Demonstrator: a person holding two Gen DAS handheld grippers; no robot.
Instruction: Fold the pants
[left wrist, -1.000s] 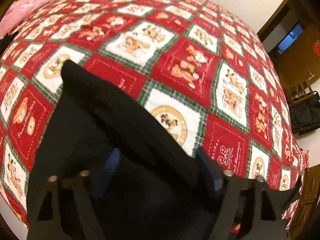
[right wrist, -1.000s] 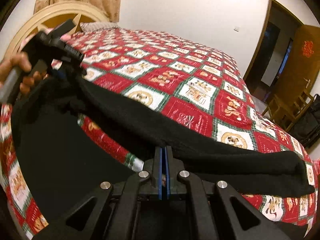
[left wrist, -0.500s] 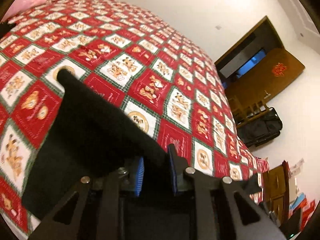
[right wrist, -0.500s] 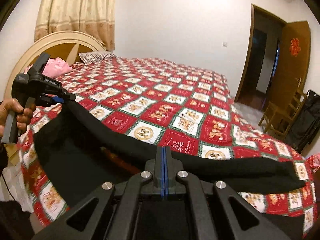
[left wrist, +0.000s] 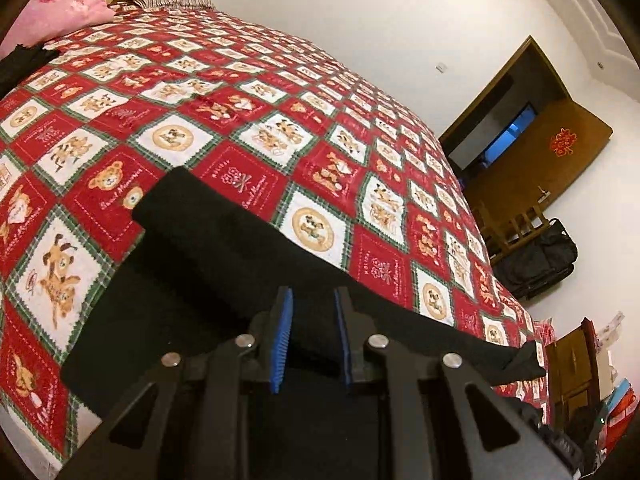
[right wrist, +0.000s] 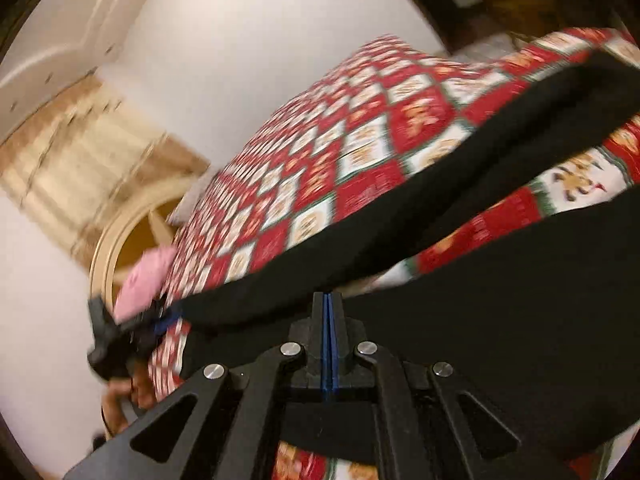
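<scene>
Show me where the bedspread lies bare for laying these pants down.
Bare quilt runs from the black pants toward the pink pillow and the far edge by the door. Crowded: the near edge, under the pants, and a dark cloth beside the pillow.

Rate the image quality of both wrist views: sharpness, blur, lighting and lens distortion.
Left wrist view: sharp; warm indoor light, strong fisheye curving of the red patchwork bedspread, black fabric pants show no detail. Right wrist view: tilted and motion-smeared; the bedspread squares, cream headboard and the left gripper are blurred, only the right gripper stays crisp.
</scene>
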